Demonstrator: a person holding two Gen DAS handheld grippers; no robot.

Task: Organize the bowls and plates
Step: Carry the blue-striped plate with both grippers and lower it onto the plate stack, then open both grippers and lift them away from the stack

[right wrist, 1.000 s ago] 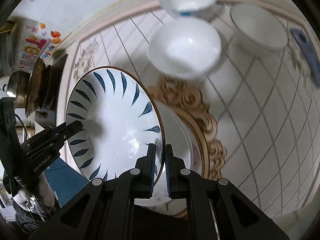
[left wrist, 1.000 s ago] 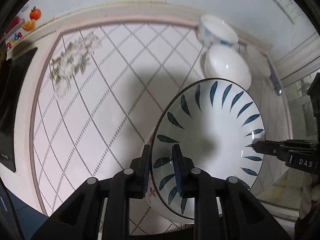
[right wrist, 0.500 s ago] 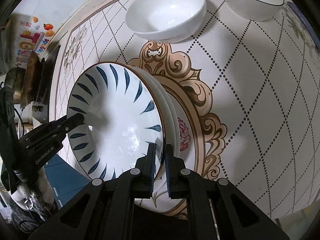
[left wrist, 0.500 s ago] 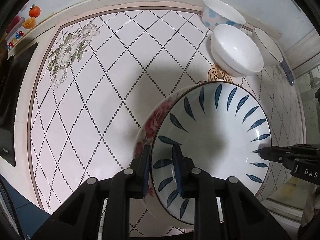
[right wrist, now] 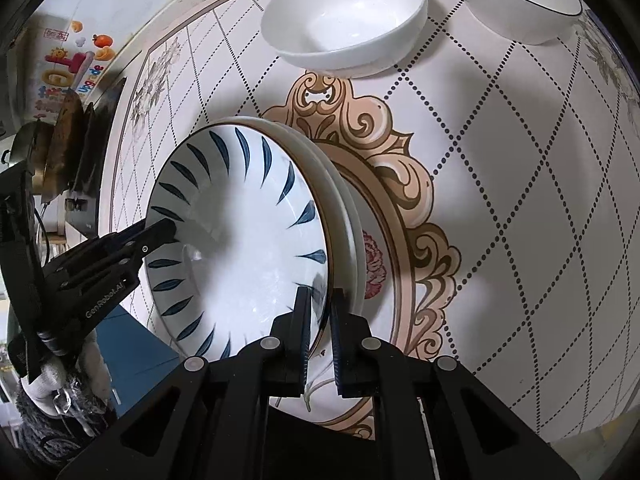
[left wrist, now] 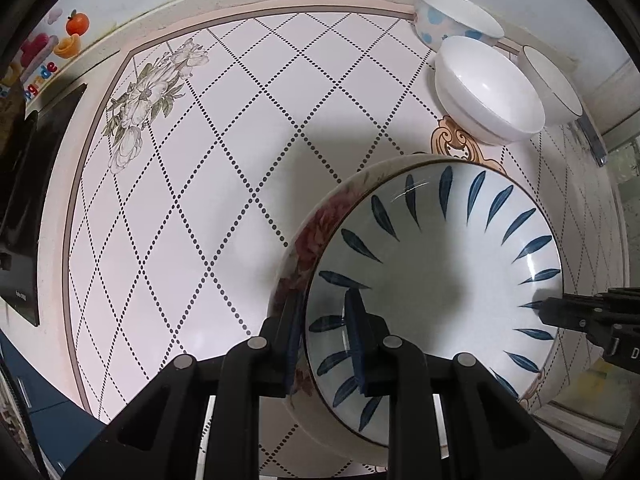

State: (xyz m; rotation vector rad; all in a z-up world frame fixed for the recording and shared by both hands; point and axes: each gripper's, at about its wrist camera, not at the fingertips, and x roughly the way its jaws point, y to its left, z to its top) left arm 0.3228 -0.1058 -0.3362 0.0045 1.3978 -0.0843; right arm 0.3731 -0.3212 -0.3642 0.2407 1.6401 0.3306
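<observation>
Left gripper (left wrist: 322,340): jaws closed on the near rim of the blue-leaf plate (left wrist: 436,296), one finger inside the dish, the other outside against the rim.
Right gripper (right wrist: 320,330): clamped on the opposite rim of the same plate, one finger on each face; its tip shows at the right edge of the left wrist view.
Plates, count: two seen clearly. The blue-leaf plate is on top and the rose-pattern plate (left wrist: 308,240) is directly beneath it. In the right wrist view at least one more white rim edge shows between them, so the stack may hold a third; I cannot tell for certain.
Bowls, count: three. A plain white bowl (left wrist: 486,90), a bowl with blue dots (left wrist: 452,18) and a white bowl with a thin dark rim line (left wrist: 554,88), all upright, mouths up, clustered near the back edge of the table.
Plate orientation: round, so no long axis; hollow side faces up, nested in the rose-pattern plate.
Location: the stack sits over the gold scroll medallion (right wrist: 400,184) of the patterned tabletop (left wrist: 192,208), just in front of the plain white bowl.
Change: a second ago the blue-leaf plate hid most of the plate below; now the stack sits lower in both views and the rose rim shows along its left side. Both grips are unchanged.
</observation>
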